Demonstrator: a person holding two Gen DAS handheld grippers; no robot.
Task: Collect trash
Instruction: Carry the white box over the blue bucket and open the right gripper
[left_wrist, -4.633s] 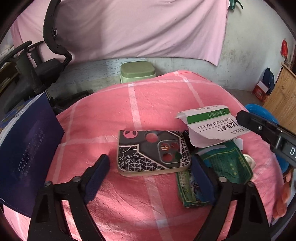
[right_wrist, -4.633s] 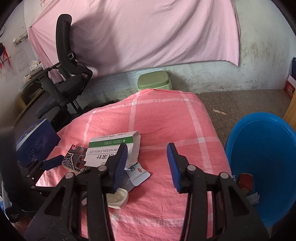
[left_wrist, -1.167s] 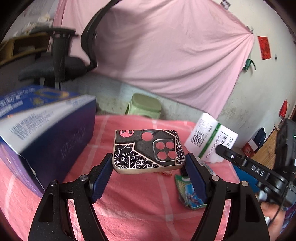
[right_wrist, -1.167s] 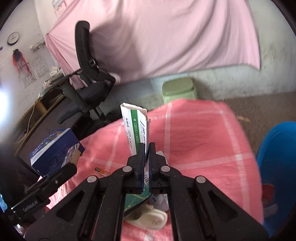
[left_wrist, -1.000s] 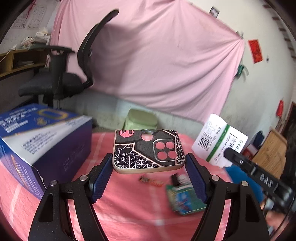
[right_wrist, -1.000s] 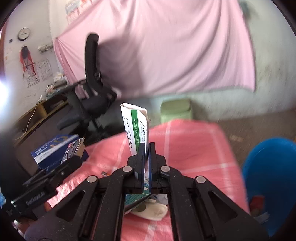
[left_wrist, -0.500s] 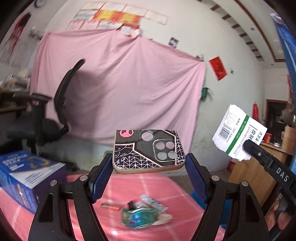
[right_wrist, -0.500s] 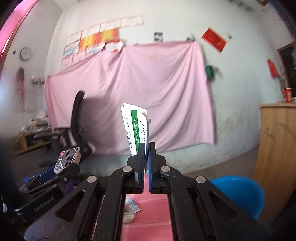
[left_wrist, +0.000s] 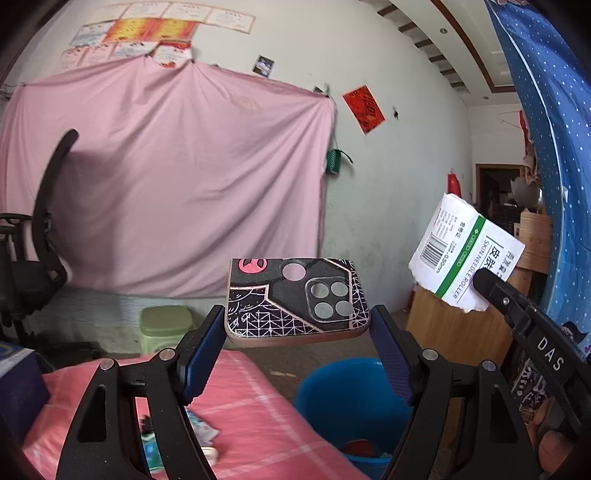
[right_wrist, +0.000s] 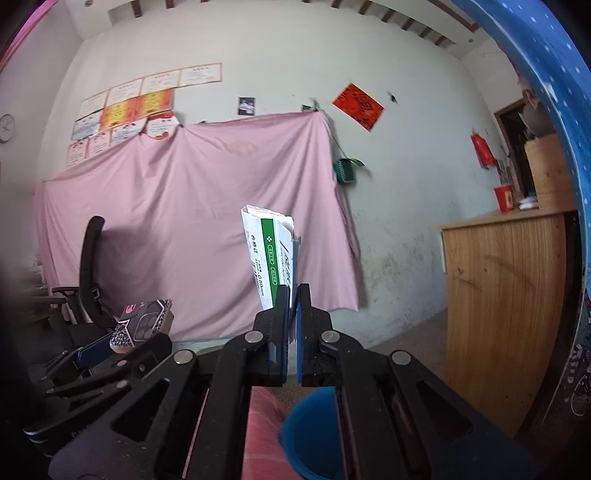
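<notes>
The left gripper (left_wrist: 297, 347) is raised in the air, its blue-padded fingers (left_wrist: 201, 354) clamped against the two short ends of a black phone case with pink and white line art and round camera cut-outs (left_wrist: 295, 299), which lies flat between them. The left wrist view alone shows what sits below: a counter draped in a pink cloth with pale checks (left_wrist: 251, 410), a few small wrappers and scraps (left_wrist: 192, 435) lying on it, and just beside its edge a round blue plastic basin (left_wrist: 351, 402) with some bits of rubbish already inside. That view also catches the right gripper (left_wrist: 484, 284) from the side, with a torn white and green cardboard box printed with a barcode (left_wrist: 465, 254) sticking up from its tip. The right wrist view shows that grip head on: the right gripper (right_wrist: 293, 295) has its fingers (right_wrist: 282, 306) pressed nearly together on the lower edge of the box (right_wrist: 271, 254), which stands upright and edge-on. From here only a sliver of the basin (right_wrist: 310, 432) and the cloth (right_wrist: 262, 435) appears beneath the gripper's frame, and the phone case (right_wrist: 142, 325) shows at the left, held high. Behind hang a pink sheet (right_wrist: 192, 221) and, to the right, stands a wooden cabinet (right_wrist: 506, 302).
</notes>
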